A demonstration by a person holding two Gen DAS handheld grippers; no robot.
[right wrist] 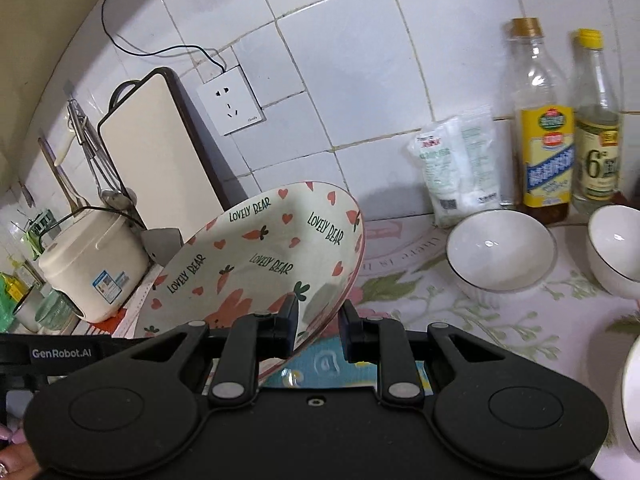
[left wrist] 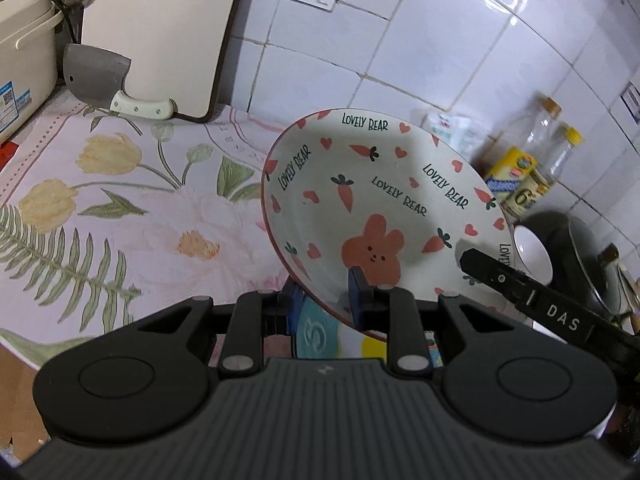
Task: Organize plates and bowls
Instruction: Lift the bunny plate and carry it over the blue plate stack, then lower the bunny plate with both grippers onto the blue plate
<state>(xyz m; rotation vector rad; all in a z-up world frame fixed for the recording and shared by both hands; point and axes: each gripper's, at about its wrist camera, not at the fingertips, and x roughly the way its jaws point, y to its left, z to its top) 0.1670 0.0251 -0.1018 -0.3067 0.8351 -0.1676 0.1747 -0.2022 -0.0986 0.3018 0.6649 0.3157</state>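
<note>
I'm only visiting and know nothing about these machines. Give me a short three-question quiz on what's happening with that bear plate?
1. True or false: the bear plate lies flat on the floral cloth.
2. How many tongs grip the plate's rim? A) none B) one C) two
3. Fill in: the two white bowls stand in front of the ____.

Key: 1. False: it is tilted, held off the cloth. 2. C: the left tongs and right tongs each pinch the rim. 3. Bottles.
</note>
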